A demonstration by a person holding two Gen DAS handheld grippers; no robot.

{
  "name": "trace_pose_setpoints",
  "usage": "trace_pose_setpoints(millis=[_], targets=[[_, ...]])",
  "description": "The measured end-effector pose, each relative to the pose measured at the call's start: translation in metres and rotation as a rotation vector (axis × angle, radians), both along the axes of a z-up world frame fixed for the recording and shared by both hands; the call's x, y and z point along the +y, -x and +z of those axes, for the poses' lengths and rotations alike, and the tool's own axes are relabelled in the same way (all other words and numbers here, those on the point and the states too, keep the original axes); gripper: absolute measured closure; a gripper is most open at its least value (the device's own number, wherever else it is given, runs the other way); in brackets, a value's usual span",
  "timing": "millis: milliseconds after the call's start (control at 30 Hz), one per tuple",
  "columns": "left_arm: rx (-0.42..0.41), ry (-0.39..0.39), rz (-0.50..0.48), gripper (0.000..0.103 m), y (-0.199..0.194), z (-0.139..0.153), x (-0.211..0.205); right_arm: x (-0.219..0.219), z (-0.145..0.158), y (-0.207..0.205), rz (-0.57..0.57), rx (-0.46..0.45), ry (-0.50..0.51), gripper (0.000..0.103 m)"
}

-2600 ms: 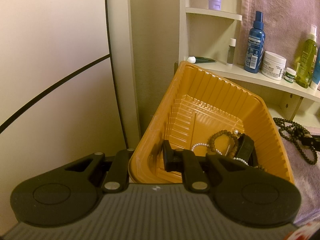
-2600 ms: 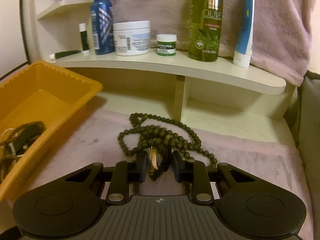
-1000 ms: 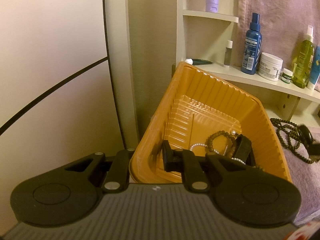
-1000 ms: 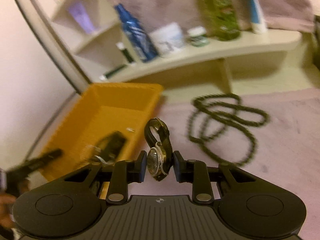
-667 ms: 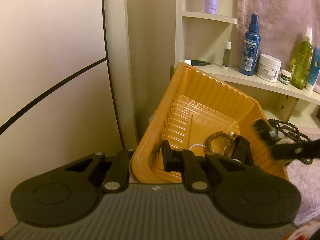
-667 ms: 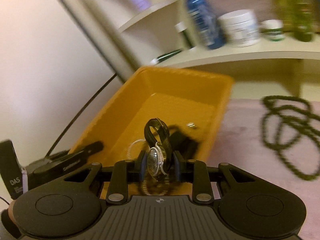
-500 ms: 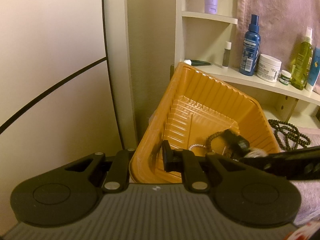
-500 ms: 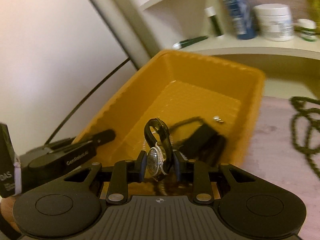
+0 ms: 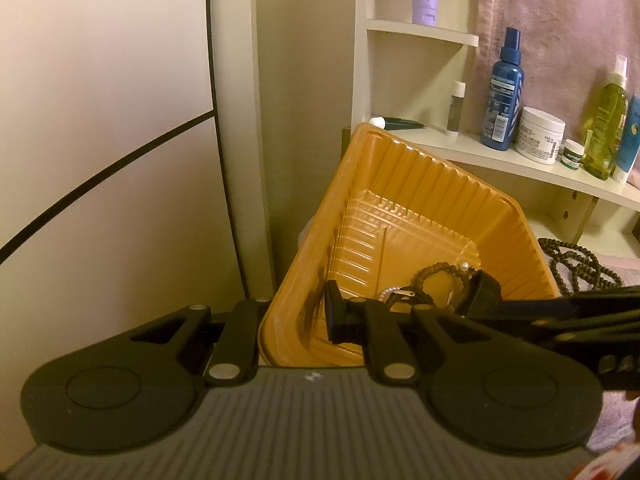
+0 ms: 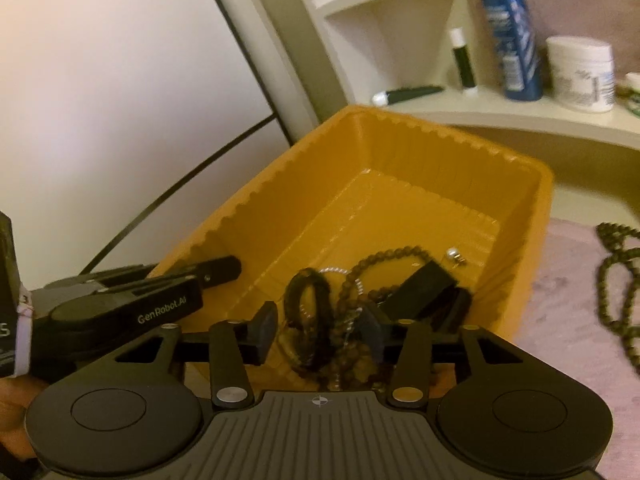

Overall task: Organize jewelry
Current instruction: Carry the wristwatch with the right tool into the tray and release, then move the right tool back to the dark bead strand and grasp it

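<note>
The right gripper (image 10: pixel 318 330) has just been opening, jaws spread; the watch (image 10: pixel 306 312) lies loose between them in the orange tray (image 10: pixel 400 148). At nine o'clock, the left gripper (image 10: pixel 218 270) clamps the tray's wall. At three o'clock lies a bead necklace (image 10: pixel 616 280).

Black watch (image 10: pixel 306 304) atop beaded bracelets (image 10: pixel 384 264), inside orange tray (image 10: pixel 400 152)

The left wrist view looks forward and downward along its tool (image 9: pixel 296 316), close against the near rim of a ribbed orange plastic tray (image 9: pixel 424 184), facing the white wooden shelf unit (image 9: pixel 520 168). The right wrist view hangs just above the same tray (image 10: pixel 400 148), angled toward its left wall. Both share the tray, the shelf (image 10: pixel 520 116) and each other's tool.
</note>
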State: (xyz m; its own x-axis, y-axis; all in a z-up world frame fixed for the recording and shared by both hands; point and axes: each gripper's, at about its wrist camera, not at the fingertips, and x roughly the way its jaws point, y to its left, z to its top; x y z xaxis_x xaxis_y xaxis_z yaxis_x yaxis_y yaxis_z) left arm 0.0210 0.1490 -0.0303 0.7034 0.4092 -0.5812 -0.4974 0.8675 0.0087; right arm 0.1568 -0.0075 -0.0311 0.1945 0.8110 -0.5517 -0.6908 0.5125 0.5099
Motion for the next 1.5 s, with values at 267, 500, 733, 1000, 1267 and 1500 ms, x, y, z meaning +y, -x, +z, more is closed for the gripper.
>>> trace_pose_setpoints(millis=[267, 500, 733, 1000, 1267, 1500], targets=[[0.005, -0.006, 0.002, 0.09, -0.001, -0.001, -0.001, -0.035, 0.009, -0.001, -0.075, -0.03, 0.035, 0.045], [0.01, -0.012, 0.006, 0.09, -0.002, -0.001, -0.002, -0.063, 0.009, 0.0, -0.14, -0.031, 0.061, 0.043], [0.011, -0.013, 0.006, 0.09, -0.002, -0.001, -0.002, -0.09, 0.002, -0.001, -0.209, -0.011, 0.101, 0.043], [0.013, -0.015, 0.004, 0.09, -0.002, -0.001, -0.002, -0.121, -0.01, -0.007, -0.296, -0.001, 0.161, 0.042], [0.015, -0.018, 0.003, 0.09, -0.001, -0.002, -0.002, -0.137, -0.018, -0.021, -0.343, -0.021, 0.22, 0.042], [0.019, -0.019, 0.005, 0.09, -0.002, -0.002, -0.002, -0.141, -0.023, -0.034, -0.35, -0.044, 0.254, 0.042]])
